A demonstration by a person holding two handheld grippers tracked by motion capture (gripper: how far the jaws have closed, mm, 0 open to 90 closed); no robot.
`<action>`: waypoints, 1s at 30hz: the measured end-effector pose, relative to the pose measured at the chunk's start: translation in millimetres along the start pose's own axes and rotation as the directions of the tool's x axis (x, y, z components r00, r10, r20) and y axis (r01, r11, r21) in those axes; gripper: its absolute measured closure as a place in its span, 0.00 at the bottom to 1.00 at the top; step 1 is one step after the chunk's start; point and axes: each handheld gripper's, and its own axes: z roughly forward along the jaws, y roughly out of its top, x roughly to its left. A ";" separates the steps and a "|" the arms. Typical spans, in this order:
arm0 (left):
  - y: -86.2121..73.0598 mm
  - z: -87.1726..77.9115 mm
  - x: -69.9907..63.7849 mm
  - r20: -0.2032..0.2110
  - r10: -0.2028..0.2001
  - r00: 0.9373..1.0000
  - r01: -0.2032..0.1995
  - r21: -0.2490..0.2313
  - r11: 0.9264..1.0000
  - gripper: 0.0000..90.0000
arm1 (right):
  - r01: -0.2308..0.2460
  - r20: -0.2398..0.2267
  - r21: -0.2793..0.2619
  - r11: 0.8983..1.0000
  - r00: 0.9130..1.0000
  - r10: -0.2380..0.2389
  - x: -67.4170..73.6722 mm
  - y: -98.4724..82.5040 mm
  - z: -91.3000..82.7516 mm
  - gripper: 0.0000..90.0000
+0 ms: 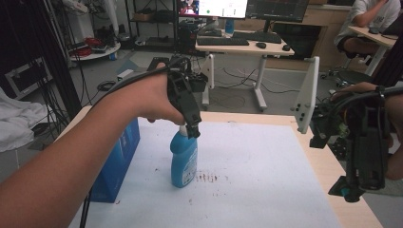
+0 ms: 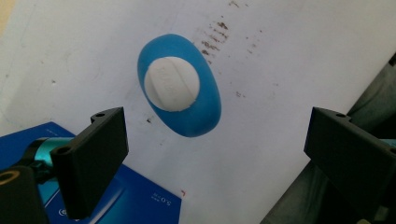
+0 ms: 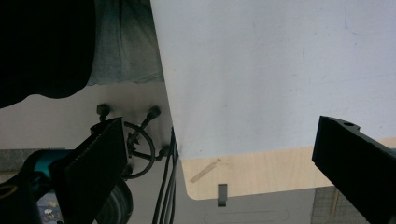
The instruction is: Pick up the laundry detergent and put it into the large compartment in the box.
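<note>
The left claw [image 2: 215, 154] hangs released directly above the upright blue bottle [image 2: 180, 84] mid-surface, nearer than the right claw [image 1: 363, 156], which is spread wide off the surface's [image 1: 266, 180] right edge.

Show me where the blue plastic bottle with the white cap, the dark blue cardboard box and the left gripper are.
blue plastic bottle [image 1: 184, 161], high view, on its body.
white cap [image 2: 171, 83], left gripper view, on its top.
dark blue cardboard box [image 1: 115, 164], high view, on its side face.
left gripper [image 2: 215, 154], left gripper view, midway between fingertips.
</note>
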 end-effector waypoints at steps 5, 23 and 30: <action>-2.6 6.4 7.7 0.008 -0.068 0.998 0.068 -0.027 0.997 0.07 | -0.003 -0.003 0.001 1.000 1.000 0.003 -1.6 0.2 1.1 0.03; -7.0 44.9 17.7 0.016 -0.239 0.971 0.239 -0.049 0.970 0.07 | -0.001 -0.010 -0.003 1.000 1.000 0.001 -4.8 1.0 4.7 0.03; -3.9 57.0 18.9 0.004 -0.255 0.967 0.255 -0.035 0.966 0.07 | 0.000 -0.012 -0.006 1.000 1.000 0.000 -4.7 -0.6 6.6 0.03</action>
